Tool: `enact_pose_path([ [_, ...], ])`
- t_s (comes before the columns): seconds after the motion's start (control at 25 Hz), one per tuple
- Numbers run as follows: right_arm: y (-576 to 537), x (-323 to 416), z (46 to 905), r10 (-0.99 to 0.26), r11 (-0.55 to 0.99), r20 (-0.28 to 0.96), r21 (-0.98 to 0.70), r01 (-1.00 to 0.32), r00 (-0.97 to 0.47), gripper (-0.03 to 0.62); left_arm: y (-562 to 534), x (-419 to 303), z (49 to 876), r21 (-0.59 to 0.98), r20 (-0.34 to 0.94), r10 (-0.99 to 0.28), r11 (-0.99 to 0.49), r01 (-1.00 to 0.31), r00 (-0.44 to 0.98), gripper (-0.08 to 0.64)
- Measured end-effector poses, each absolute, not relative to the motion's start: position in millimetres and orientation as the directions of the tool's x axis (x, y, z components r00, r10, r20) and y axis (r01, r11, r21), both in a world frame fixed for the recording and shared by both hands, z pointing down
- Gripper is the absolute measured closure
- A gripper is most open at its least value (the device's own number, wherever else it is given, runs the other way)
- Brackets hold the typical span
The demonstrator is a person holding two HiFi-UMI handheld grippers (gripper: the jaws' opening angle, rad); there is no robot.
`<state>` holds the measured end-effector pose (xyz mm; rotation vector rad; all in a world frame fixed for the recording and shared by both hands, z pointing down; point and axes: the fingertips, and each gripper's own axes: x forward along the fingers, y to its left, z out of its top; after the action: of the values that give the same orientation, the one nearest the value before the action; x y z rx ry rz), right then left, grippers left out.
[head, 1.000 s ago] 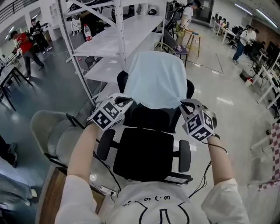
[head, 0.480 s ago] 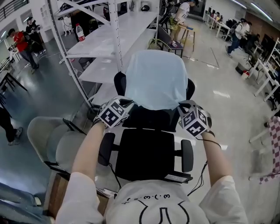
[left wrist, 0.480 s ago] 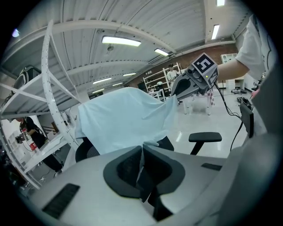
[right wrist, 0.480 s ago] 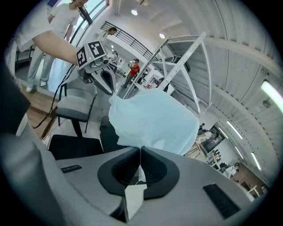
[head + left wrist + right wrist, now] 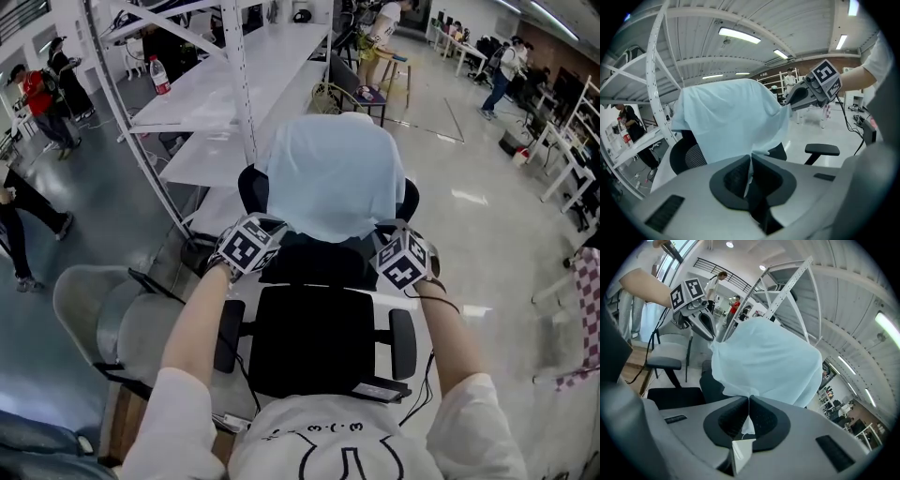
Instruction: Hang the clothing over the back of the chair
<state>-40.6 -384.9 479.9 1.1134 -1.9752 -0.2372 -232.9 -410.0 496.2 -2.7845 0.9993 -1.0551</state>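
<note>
A pale blue garment point(image 5: 335, 173) is draped over the back of a black office chair point(image 5: 314, 337) and covers the backrest's top. My left gripper point(image 5: 277, 232) is shut on the garment's lower left edge point(image 5: 751, 157); thin fabric runs between its pads. At the lower right edge, my right gripper point(image 5: 379, 241) pinches the hem point(image 5: 749, 399) the same way. In the left gripper view the garment point(image 5: 731, 117) hangs ahead with the right gripper point(image 5: 790, 105) at its far corner. From the right gripper view the cloth point(image 5: 768, 364) shows with the left gripper point(image 5: 711, 338) at its other corner.
White metal shelving point(image 5: 225, 84) stands just behind the chair. A grey plastic chair point(image 5: 117, 319) sits at the left, by a wooden table corner point(image 5: 122, 427). The chair's armrests point(image 5: 403, 342) flank the seat. People walk in the hall at the far left and far right.
Both grippers have come down and in toward the chair back, drawing the garment's lower edge down. The cloth sits lower over the backrest than before.
</note>
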Motion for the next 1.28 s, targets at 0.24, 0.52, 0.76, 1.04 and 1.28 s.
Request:
enact_pose_path([
  [0.24, -401, -38, 497, -0.771, 0.573, 0.589, 0.476, -0.667, -0.243, 0.558, -431, -232, 514, -0.19, 0.62, -0.545, -0.802, -0.566, 0.564, 0.522],
  [0.52, -401, -32, 511, -0.77, 0.56, 0.595, 0.458, -0.691, -0.23, 0.527, -436, -228, 526, -0.194, 0.653, -0.522, -0.815, -0.546, 0.548, 0.373],
  [0.76, -394, -35, 508, -0.752, 0.583, 0.605, 0.425, -0.693, -0.261, 0.353, -432, -223, 519, -0.18, 0.65, -0.514, -0.82, -0.544, 0.559, 0.232],
  [1.04, -381, -49, 493, -0.757, 0.586, 0.57, 0.376, -0.718, -0.319, 0.33, -417, -211, 492, -0.17, 0.557, -0.571, -0.789, -0.59, 0.603, 0.241],
  [1.28, -361, -59, 472, -0.777, 0.582, 0.507, 0.351, -0.733, -0.374, 0.353, -393, -189, 470, -0.182, 0.486, -0.577, -0.802, -0.569, 0.657, 0.275],
])
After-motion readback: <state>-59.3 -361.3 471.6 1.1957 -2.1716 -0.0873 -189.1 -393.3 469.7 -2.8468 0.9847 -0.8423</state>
